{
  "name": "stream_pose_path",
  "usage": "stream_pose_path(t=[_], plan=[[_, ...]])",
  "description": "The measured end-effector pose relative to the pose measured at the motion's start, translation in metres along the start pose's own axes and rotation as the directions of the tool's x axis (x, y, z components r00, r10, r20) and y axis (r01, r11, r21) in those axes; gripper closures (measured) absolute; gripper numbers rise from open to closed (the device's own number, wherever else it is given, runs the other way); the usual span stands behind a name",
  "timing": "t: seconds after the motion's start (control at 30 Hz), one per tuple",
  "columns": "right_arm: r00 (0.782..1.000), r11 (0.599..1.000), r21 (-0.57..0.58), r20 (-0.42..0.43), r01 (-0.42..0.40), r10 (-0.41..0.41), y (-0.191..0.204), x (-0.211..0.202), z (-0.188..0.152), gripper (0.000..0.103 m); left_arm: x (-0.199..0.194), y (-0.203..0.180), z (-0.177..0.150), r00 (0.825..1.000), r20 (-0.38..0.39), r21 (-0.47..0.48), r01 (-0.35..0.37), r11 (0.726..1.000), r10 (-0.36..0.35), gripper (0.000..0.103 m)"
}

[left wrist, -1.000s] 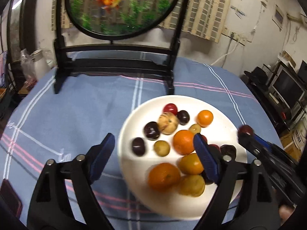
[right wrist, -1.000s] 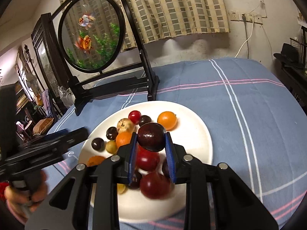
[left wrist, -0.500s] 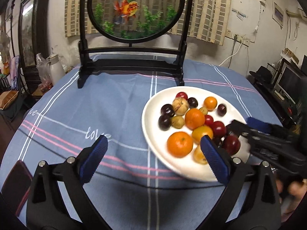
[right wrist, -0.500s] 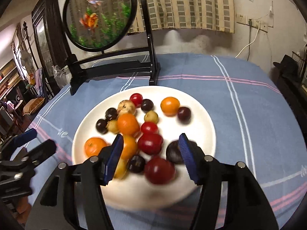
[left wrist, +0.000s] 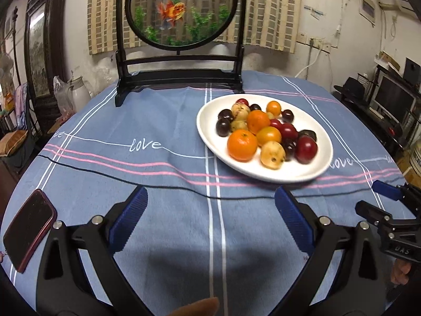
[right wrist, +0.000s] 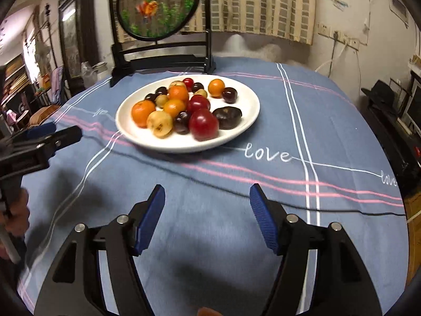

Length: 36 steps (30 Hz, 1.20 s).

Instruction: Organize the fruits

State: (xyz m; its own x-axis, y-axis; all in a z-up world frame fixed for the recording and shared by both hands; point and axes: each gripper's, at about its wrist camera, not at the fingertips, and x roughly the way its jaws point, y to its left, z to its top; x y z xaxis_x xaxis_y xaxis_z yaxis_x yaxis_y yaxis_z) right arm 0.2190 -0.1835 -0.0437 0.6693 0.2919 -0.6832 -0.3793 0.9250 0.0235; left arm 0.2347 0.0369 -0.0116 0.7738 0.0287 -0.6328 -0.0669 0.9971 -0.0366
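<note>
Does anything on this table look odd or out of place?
A thin black cable trails loose across the blue striped tablecloth, passing just in front of the white plate of fruit. Nothing looks spilled or damaged.

Warm indoor light, kinda dim overall. The white plate (left wrist: 210, 137) is the brightest thing, glaring slightly in both views. Soft dark shadows pool on the bench (right wrist: 210, 276) near each claw. Heavy fisheye bending with black vignette corners. The right wrist view looks smeary, and the left wrist view is sharper, though its far walls stay murky.
</note>
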Motion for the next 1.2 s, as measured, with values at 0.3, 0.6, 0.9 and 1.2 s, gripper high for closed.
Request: stream_pose_path(t=[0.3,0.6,0.9,1.2], plan=[[0.997,0.999,-0.009,0.067,-0.035,0.035,-0.002,-0.027,-0.012,0.036,-0.004,0.002,-0.019,1.000,-0.027,0.014,-0.005,1.000,0.006,0.002],[0.997,0.999,-0.025,0.066,-0.044,0.046,-0.003,-0.038,-0.025,0.036,-0.010,-0.007,-0.022,1.000,-0.021,0.046,0.015,0.999,-0.014,0.002],[0.999,0.999,-0.044,0.046,-0.019,0.021,-0.001,-0.033,-0.028,0.036,-0.011,-0.015,-0.024,1.000,-0.011,0.095,0.005,0.995,-0.004,0.002],[0.999,0.998,-0.064,0.044,-0.003,0.006,0.003,-0.032,-0.029,0.036,-0.012,-0.014,-0.024,1.000,0.002,0.101,-0.004,0.995,0.004,0.002]])
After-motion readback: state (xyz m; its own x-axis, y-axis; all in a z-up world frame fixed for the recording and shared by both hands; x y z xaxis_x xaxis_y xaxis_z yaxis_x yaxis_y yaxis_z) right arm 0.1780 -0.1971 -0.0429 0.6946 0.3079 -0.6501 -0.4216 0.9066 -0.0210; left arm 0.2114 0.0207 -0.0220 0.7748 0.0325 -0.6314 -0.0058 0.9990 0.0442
